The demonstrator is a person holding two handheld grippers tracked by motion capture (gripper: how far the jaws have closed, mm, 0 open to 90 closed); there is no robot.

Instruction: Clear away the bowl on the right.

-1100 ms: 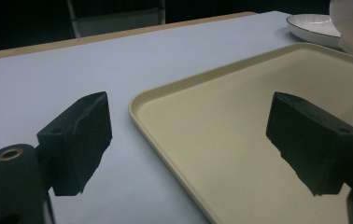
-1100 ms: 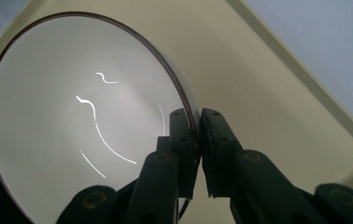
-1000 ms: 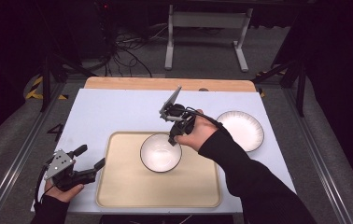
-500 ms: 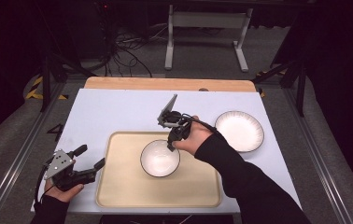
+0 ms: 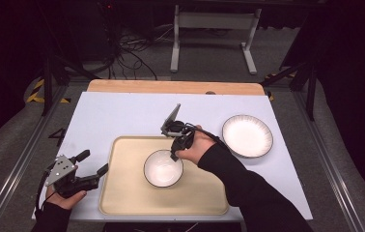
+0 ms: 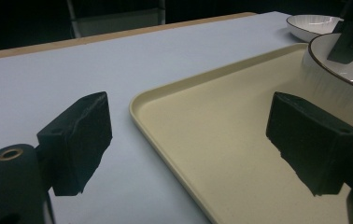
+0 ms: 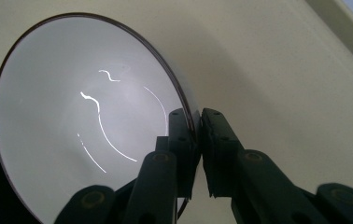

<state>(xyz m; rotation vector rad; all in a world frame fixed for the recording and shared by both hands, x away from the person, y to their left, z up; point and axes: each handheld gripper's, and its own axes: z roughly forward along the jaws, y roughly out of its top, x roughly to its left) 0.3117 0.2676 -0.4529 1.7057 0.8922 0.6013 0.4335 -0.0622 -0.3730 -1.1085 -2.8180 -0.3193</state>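
I am pinching the rim of the white bowl (image 7: 86,116) with my right gripper (image 7: 197,135) at lower centre, above the tray (image 5: 122,203); my left gripper (image 6: 188,140) is gaping empty.

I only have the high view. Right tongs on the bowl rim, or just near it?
Observer: Right tongs are clamped on the bowl rim, one pad inside, one outside.
Operator: Left tongs?
Observer: Left tongs are open, nothing between the pads, aimed across the near corner of the tray.
Operator: Bowl empty?
Observer: Yes, the right gripper view shows a bare white inside with only light glints.
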